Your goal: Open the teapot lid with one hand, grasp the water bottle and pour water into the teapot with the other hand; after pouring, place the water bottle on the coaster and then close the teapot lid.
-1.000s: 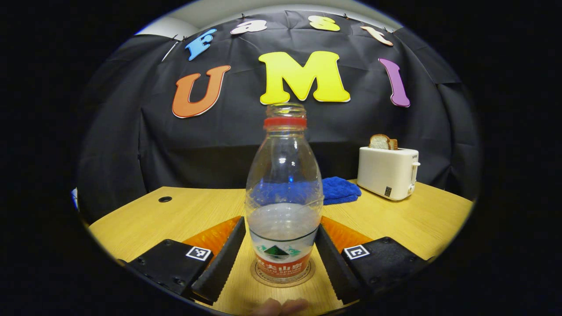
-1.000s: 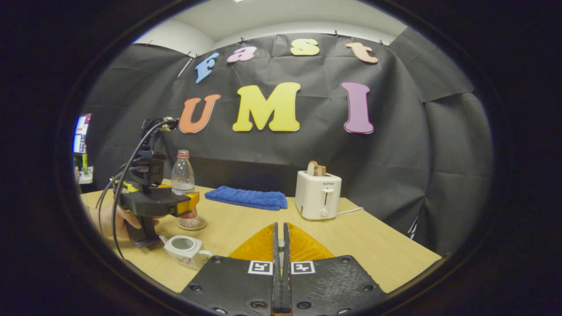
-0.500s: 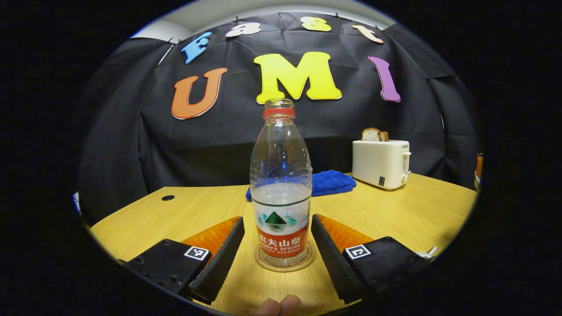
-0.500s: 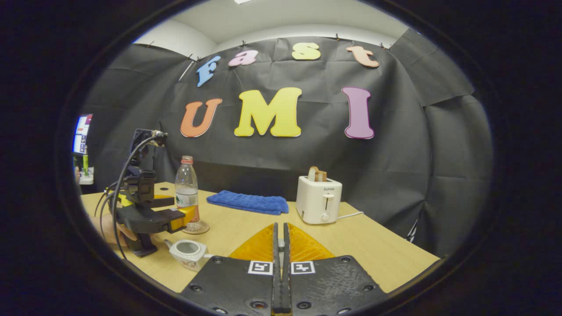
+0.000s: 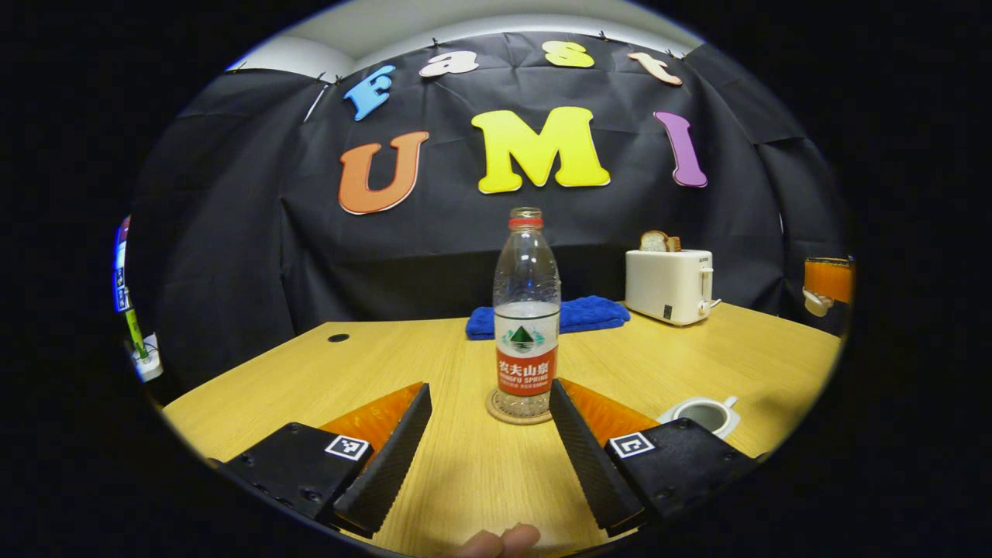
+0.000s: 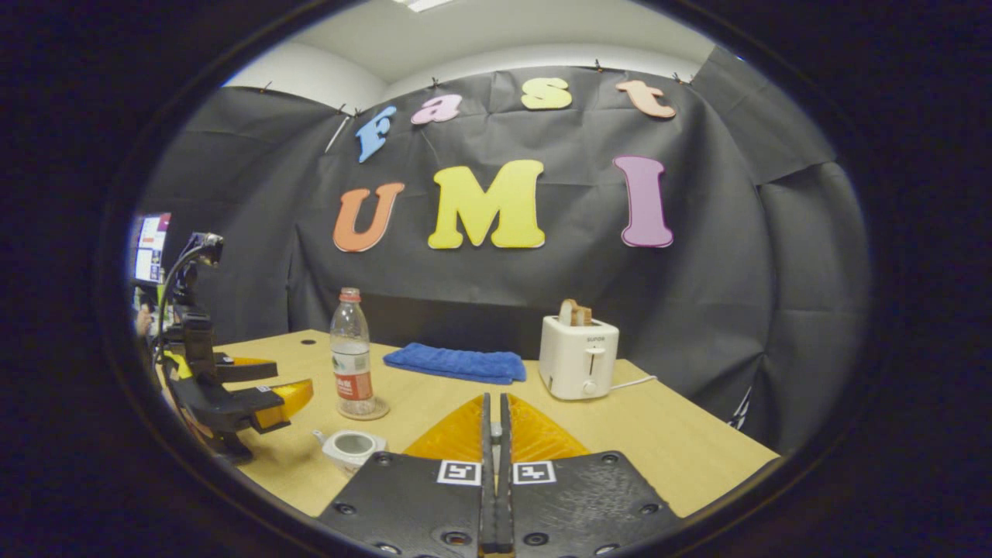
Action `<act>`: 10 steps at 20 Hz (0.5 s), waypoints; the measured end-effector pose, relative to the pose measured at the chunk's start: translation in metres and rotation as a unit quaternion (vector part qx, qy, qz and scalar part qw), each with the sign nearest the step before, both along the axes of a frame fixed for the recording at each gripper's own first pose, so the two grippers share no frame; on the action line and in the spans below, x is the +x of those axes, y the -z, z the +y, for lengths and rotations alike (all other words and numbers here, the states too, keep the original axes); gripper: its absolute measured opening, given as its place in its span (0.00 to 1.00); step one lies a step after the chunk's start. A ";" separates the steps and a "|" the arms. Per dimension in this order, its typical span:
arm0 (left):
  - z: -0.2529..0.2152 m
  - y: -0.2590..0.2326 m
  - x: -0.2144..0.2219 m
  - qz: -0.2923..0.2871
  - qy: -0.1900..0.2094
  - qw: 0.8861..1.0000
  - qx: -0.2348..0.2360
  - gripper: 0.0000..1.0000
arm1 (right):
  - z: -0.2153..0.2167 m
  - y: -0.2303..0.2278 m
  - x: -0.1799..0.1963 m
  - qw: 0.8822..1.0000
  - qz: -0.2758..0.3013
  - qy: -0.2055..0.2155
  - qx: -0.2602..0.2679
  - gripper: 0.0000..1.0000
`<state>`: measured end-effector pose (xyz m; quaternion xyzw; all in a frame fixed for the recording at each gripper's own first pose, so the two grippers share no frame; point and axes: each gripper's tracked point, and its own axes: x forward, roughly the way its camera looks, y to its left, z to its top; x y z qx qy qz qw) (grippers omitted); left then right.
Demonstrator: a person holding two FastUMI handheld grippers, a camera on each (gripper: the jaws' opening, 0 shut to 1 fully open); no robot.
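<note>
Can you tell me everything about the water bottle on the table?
The water bottle is clear plastic with a red ring at its neck, no cap and a red and white label. It looks about half full of water. It stands upright on a round coaster on the wooden table. The open left gripper is apart from it, not touching.

**Rig appearance: two hand-held claws**

Left claw point(image 5: 487, 434): two black housing blocks, each bearing a square black-and-white marker tag and small screws. Orange ribbed panels sit behind the serrated fingers point(image 5: 387, 465). A fingertip point(image 5: 496, 540) of the person shows at the lower edge.

Right claw point(image 6: 494, 473): black plates with matching marker tags, round screws, orange ribbed backing. In the right gripper view, the left claw carries black cables and a camera mast.
</note>
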<state>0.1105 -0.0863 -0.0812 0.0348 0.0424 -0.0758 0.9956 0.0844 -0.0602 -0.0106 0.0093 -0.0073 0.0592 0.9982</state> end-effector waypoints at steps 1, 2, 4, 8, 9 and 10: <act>0.005 -0.001 -0.010 0.002 -0.006 1.000 -0.005 0.96 | -0.005 -0.003 -0.001 1.000 -0.001 0.004 0.002 0.00; 0.011 -0.007 -0.018 0.001 -0.010 1.000 -0.009 0.96 | -0.010 -0.004 -0.002 1.000 0.000 0.011 -0.001 0.00; 0.023 -0.016 -0.038 -0.001 -0.020 1.000 -0.007 0.96 | -0.012 -0.005 -0.006 1.000 0.004 0.018 -0.004 0.00; 0.036 -0.036 -0.070 -0.006 -0.022 1.000 -0.001 0.96 | 0.002 -0.003 -0.007 1.000 0.024 0.003 0.010 0.00; 0.036 -0.040 -0.078 -0.003 -0.018 1.000 -0.002 0.96 | 0.005 -0.002 -0.005 1.000 0.027 -0.001 0.016 0.00; 0.036 -0.046 -0.086 -0.005 -0.015 1.000 -0.001 0.96 | 0.010 -0.003 -0.003 0.999 0.029 -0.005 0.021 0.00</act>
